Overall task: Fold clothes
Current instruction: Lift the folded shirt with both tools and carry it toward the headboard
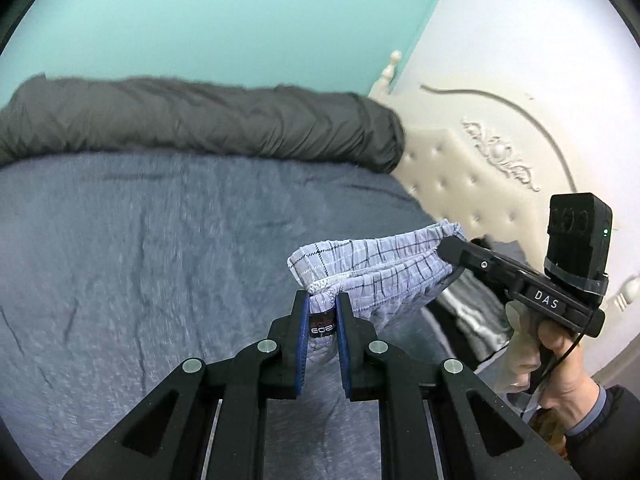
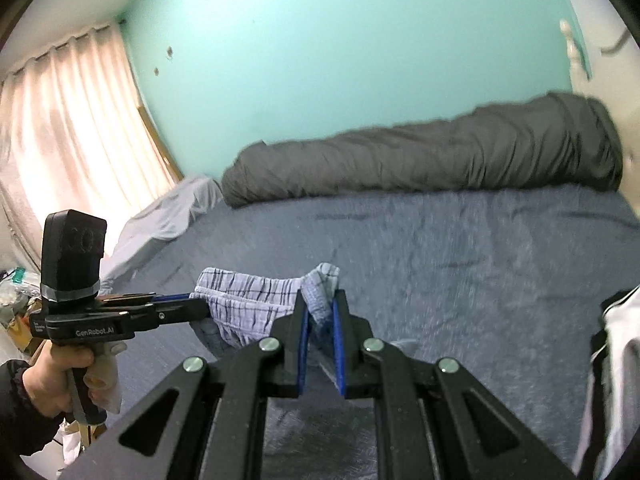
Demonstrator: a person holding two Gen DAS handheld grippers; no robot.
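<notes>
Left gripper (image 1: 323,300) clenched on gathered waistband of plaid shorts (image 1: 376,264), label pinched between blue pads (image 1: 305,322), lower centre of left wrist view. Right gripper (image 2: 320,304) likewise clamped on opposite bunched end of same waistband, lower centre of right wrist view; also seen at right of left view (image 1: 446,250), nose buried in cloth. Shorts (image 2: 248,296) hanging in air between both grippers, above blue-grey bedsheet (image 1: 140,260), not touching it as far as visible. Long axis along waistband, running gripper to gripper, lower left to upper right in left view; waistband uppermost, legs drooping below toward sheet. Risks, as judged: only small tufts of fabric gripped, so a tug apart could pull a corner free and drop that end; slack middle sagging, liable to land wrinkled or doubled; uneven heights would skew the lay-down. Rolled grey duvet (image 1: 192,120) at far edge, well clear.
</notes>
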